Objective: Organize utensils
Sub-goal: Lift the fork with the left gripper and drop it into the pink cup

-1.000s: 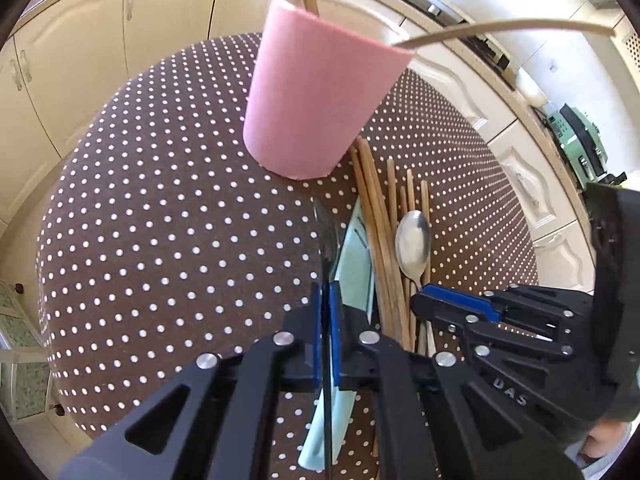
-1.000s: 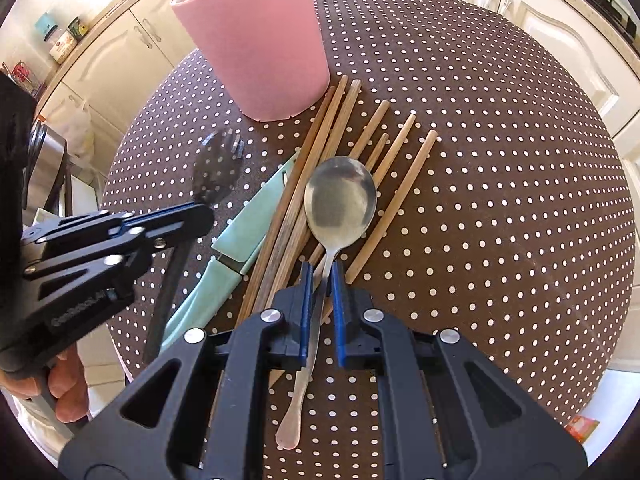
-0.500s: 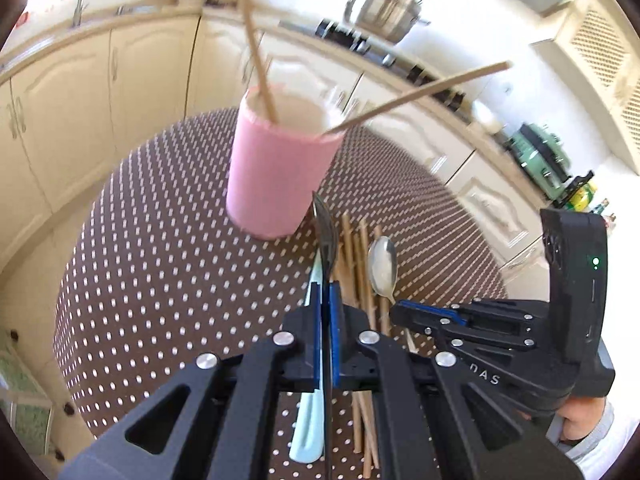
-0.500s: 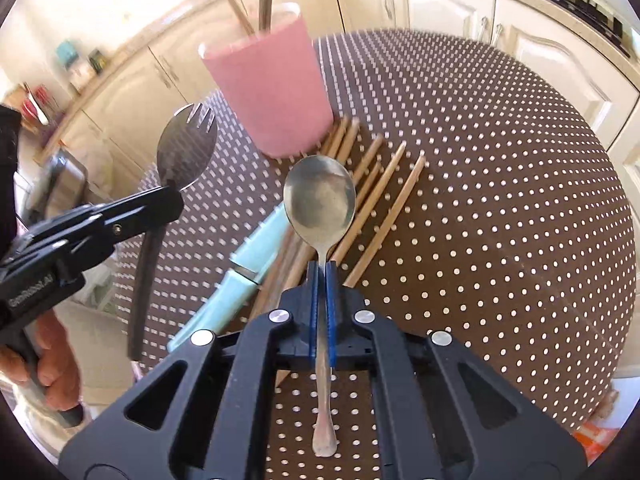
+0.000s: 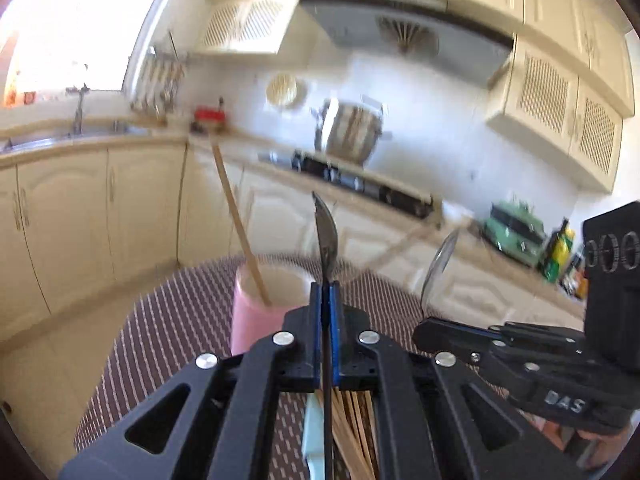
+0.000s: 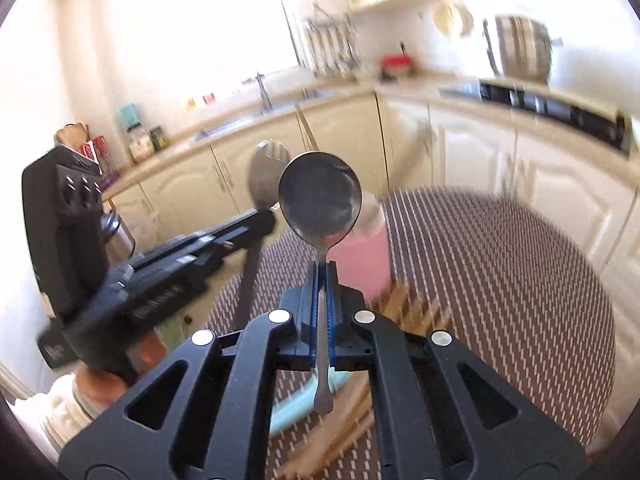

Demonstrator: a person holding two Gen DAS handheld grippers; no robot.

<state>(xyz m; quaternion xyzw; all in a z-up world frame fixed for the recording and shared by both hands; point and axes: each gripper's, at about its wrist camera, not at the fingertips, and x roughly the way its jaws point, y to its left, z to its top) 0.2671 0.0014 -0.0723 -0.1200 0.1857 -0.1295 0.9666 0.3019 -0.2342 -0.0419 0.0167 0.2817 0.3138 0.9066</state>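
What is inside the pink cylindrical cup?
The pink cylindrical cup holds one wooden chopstick leaning out. Its bottom is hidden behind the left gripper.

Daylight is flooding in from the window (image 6: 192,28), blowing out the upper left of both views. Motion blur is smearing the dotted worktop (image 6: 500,264) into streaks and softening the cabinets (image 5: 560,96). Fisheye distortion is bending the edges into dark corners.

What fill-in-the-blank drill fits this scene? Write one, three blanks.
1. The right hand-held gripper is shut on a ____.
2. The left hand-held gripper is shut on a ____.
3. The cup on the dotted table is ____ in colour.

Missing words: spoon; fork; pink.
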